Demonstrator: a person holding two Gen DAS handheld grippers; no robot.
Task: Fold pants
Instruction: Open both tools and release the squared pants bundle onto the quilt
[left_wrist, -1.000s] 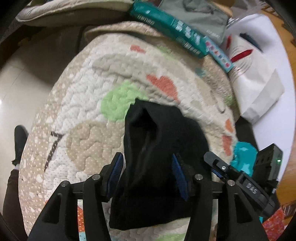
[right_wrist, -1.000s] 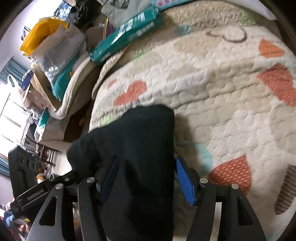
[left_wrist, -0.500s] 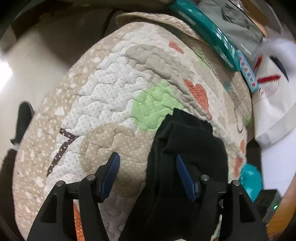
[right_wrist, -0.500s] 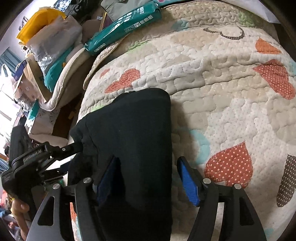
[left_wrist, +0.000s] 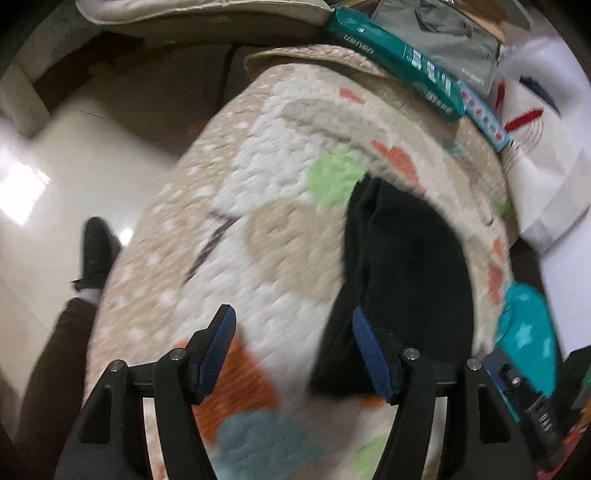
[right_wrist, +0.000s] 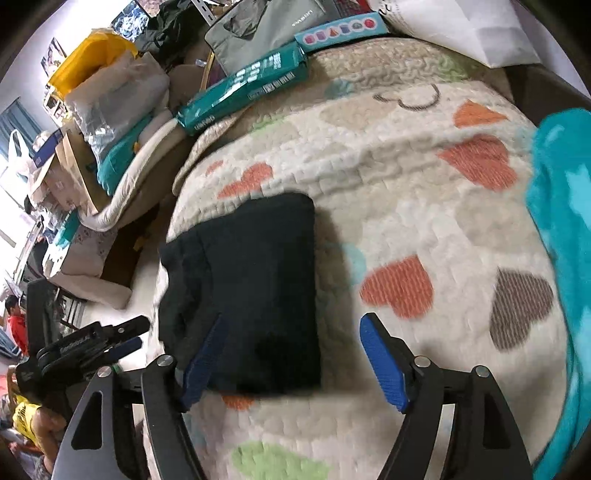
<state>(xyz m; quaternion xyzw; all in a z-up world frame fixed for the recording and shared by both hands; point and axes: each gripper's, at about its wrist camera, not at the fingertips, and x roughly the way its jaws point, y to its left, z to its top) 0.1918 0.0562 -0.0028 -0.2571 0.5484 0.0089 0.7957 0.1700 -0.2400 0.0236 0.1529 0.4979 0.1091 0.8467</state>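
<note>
1. I am holding a pair of black two-finger tongs with blue ribbed pads in each hand, above a quilted cream blanket printed with orange hearts and green and beige patches.

2. The black pants, already folded into a compact soft rectangle, are lying flat on the blanket, toward its left edge in the right wrist view and on the right in the left wrist view.

3. My left tongs are standing apart with nothing between the pads. They are hovering beside the bundle, the right pad just overlapping the cloth's near left edge; I cannot tell whether it is touching.

4. My right tongs are also standing apart, gripping nothing. The left pad is showing in front of the bundle's near edge and the right pad is over bare blanket.

5. I judge both tongs are spread this way because the bundle has been let go: the folding looks essentially finished, and the pants are resting squarely so the fold keeps its shape.

6. A bright turquoise fabric piece is lying at the blanket's right edge, well apart from the pants.

7. A long teal printed package is resting at the far edge, clear of the working area.
</note>
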